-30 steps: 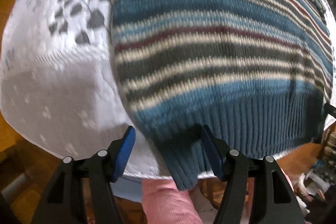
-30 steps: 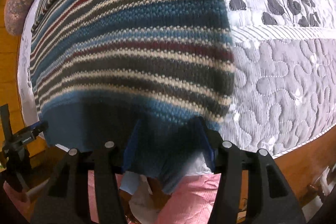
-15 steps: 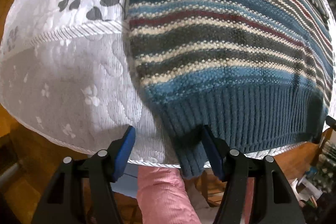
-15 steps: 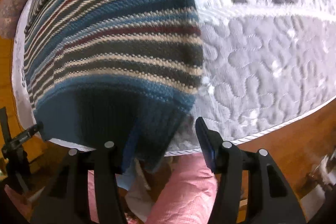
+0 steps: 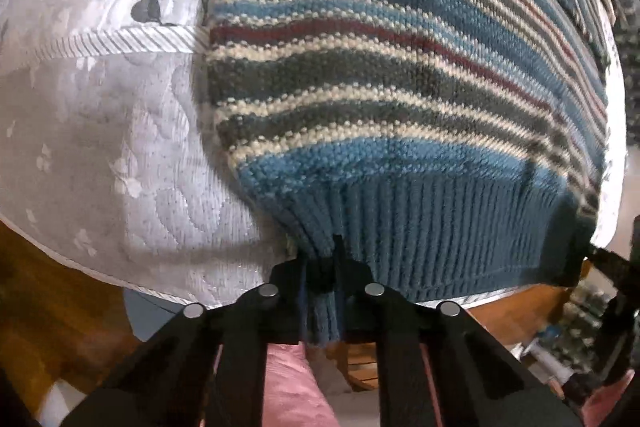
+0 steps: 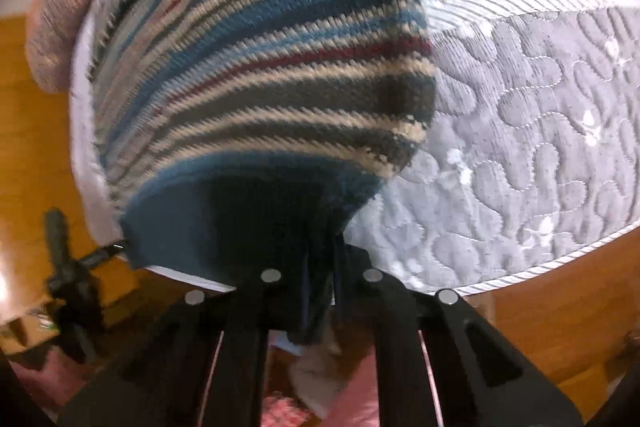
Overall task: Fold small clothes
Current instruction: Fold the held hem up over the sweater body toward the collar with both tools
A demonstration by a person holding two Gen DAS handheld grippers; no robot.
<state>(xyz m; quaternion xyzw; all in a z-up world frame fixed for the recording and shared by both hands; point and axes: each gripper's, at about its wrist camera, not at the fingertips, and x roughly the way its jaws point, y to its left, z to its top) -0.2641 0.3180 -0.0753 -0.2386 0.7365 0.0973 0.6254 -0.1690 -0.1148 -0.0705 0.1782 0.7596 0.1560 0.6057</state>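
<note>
A striped knit sweater in blue, grey, cream and dark red lies flat on a white quilted mattress, its blue ribbed hem hanging over the near edge. My left gripper is shut on the hem's left corner, and a tab of rib knit hangs down between the jaws. In the right wrist view the same sweater fills the left half. My right gripper is shut on the hem's right corner, which lies in shadow.
The mattress has a grey leaf print farther back and a corded edge close to me. A patterned cushion lies at the far left of the right wrist view. Wooden floor shows below the edge. Pink clothing of the person is under both grippers.
Both grippers were open around the hem corners and have now shut on them. The right gripper shifted toward the hem's right corner before it shut.
</note>
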